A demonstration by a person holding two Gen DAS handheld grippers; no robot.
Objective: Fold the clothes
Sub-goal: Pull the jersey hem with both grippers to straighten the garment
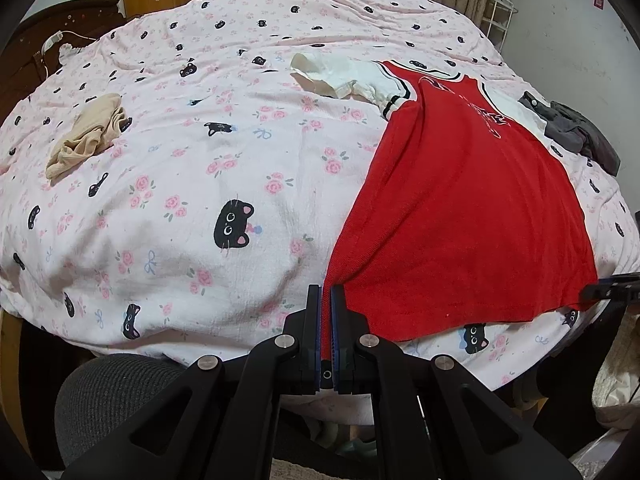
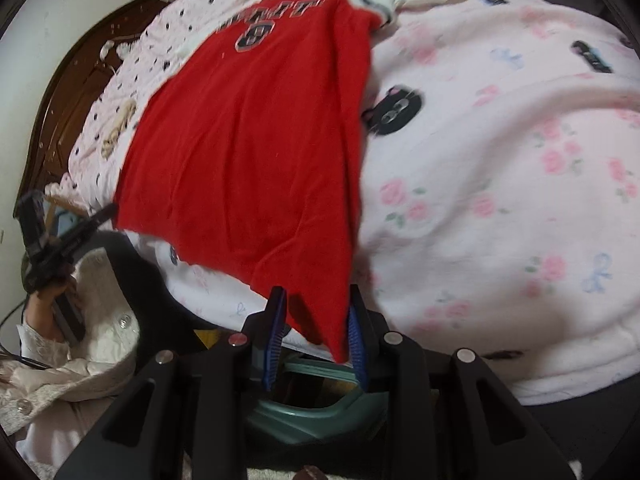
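Left gripper (image 1: 326,292) pinches red jersey (image 1: 460,208) hem; right gripper (image 2: 316,300) fingers apart.

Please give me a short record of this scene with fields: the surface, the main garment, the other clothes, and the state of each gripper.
surface: bed with pink cat-print cover
main garment: red jersey, spread flat, white sleeves, hem toward the grippers
other clothes: beige garment crumpled at the left; dark grey garment at the right edge
left gripper: shut on the jersey's left hem corner
right gripper: open, the right hem corner hangs between its fingers
fold: not yet begun
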